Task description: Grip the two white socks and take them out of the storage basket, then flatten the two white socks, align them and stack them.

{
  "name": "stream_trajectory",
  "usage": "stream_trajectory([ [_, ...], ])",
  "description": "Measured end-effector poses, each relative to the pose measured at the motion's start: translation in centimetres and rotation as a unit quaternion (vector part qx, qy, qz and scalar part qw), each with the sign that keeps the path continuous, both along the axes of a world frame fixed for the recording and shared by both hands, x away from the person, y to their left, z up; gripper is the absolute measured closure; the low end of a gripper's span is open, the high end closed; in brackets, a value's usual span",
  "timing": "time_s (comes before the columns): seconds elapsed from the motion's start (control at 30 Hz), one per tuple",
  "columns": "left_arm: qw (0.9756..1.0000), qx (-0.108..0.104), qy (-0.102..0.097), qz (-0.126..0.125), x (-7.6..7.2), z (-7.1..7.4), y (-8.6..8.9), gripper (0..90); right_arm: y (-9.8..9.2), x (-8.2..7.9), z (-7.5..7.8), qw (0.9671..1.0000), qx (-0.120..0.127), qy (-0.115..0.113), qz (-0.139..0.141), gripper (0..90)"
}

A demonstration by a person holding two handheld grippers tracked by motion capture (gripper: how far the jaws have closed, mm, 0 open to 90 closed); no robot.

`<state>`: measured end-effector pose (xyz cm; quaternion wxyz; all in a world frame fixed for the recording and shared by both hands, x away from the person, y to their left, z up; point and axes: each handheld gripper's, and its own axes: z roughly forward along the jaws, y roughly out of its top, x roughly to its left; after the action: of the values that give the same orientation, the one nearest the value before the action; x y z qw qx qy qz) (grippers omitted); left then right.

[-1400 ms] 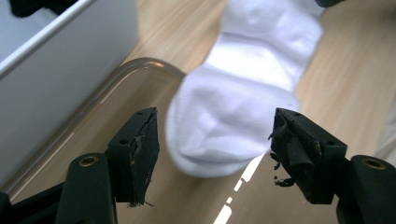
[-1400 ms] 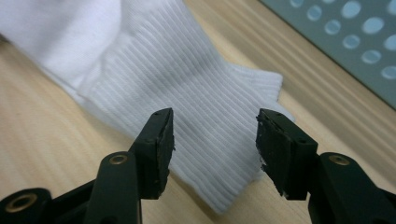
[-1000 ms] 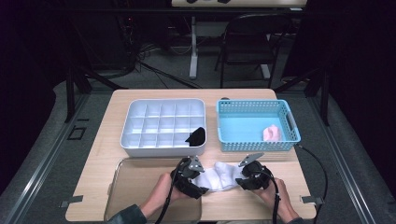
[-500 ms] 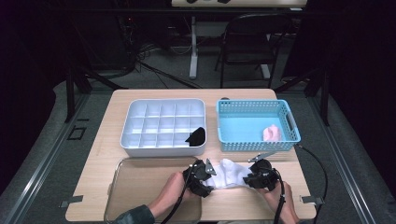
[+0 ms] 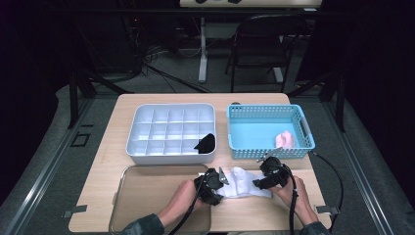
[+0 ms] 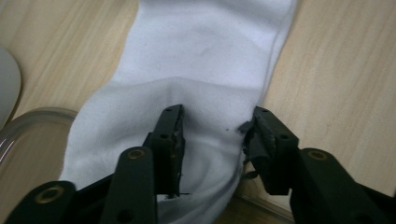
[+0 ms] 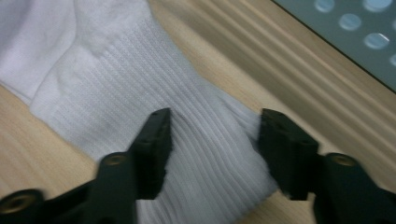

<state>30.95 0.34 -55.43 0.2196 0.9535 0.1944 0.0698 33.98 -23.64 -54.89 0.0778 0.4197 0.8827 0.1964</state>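
Observation:
A white sock [image 5: 241,185] lies flat on the wooden table near its front edge, between my two grippers. My left gripper [image 5: 222,182] is at the sock's left end. Its jaws have just been closing, and in the left gripper view the gripper [image 6: 215,122] pinches a raised fold of the sock [image 6: 210,56]. My right gripper [image 5: 257,184] is at the sock's right end. Its jaws have just been opening, and in the right gripper view the gripper [image 7: 215,123] stands open over the ribbed cuff [image 7: 116,79] lying loose between them.
A white compartment tray [image 5: 134,142] sits behind the left hand, with a black item [image 5: 205,143] in its front right cell. At the back right a blue basket [image 5: 235,134] holds a pink item [image 5: 286,139]. A clear tray [image 5: 147,191] lies at the front left.
The left gripper has shifted slightly right onto the sock's end and its jaws have narrowed on the fabric. The right gripper's jaws have widened at the cuff.

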Motion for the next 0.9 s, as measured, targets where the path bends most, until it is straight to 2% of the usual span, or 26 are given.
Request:
stream_trajectory([
  [0.03, 1.0000, 0.000, 0.000, 0.002, 0.0, 0.0, 0.0, 62.4, -0.1, -0.1, -0.1, 1.0000, 0.002, 0.001, -0.003, 53.8],
  [0.07, 1.0000, 0.000, -0.002, 0.006, 0.1, 0.0, 0.0, 64.8, -0.2, -0.2, -0.2, 0.9998, 0.017, -0.001, -0.011, 60.1],
  [0.17, 0.9999, 0.004, -0.013, 0.007, 0.1, 0.0, 0.0, 77.0, -0.3, -0.4, -0.2, 0.9998, 0.020, 0.002, -0.010, 74.4],
  [0.2, 0.9999, 0.007, -0.014, 0.005, 0.1, 0.0, 0.0, 78.5, -0.2, -0.5, -0.3, 0.9992, 0.036, 0.006, -0.016, 76.6],
  [0.23, 0.9998, 0.006, -0.017, 0.004, 0.1, 0.0, -0.1, 80.0, -0.2, -0.6, -0.3, 0.9993, 0.033, 0.005, -0.017, 77.9],
  [0.4, 0.9998, -0.010, -0.017, 0.003, 0.3, 0.0, 0.3, 82.3, -0.7, -0.8, -0.3, 0.9973, 0.058, 0.011, -0.044, 80.9],
  [0.57, 0.9995, -0.021, -0.025, 0.005, 0.5, 0.3, 0.5, 82.6, -0.8, -1.3, 0.1, 0.9968, 0.059, 0.012, -0.052, 81.5],
  [0.67, 0.9989, -0.025, -0.038, 0.010, 0.5, 0.6, 0.6, 82.7, -1.0, -1.6, 0.2, 0.9972, 0.051, 0.015, -0.052, 81.6],
  [0.7, 0.9988, -0.025, -0.041, 0.009, 0.5, 0.7, 0.6, 82.7, -0.9, -1.9, 0.3, 0.9968, 0.055, 0.010, -0.057, 81.6],
  [0.87, 0.9977, -0.036, -0.058, 0.009, 0.6, 1.3, 0.6, 82.7, -0.7, -3.5, 0.7, 0.9965, 0.056, 0.020, -0.058, 81.5],
  [0.9, 0.9978, -0.036, -0.056, 0.006, 0.7, 1.4, 0.6, 82.7, -0.6, -3.7, 0.7, 0.9961, 0.061, 0.019, -0.061, 81.4],
])
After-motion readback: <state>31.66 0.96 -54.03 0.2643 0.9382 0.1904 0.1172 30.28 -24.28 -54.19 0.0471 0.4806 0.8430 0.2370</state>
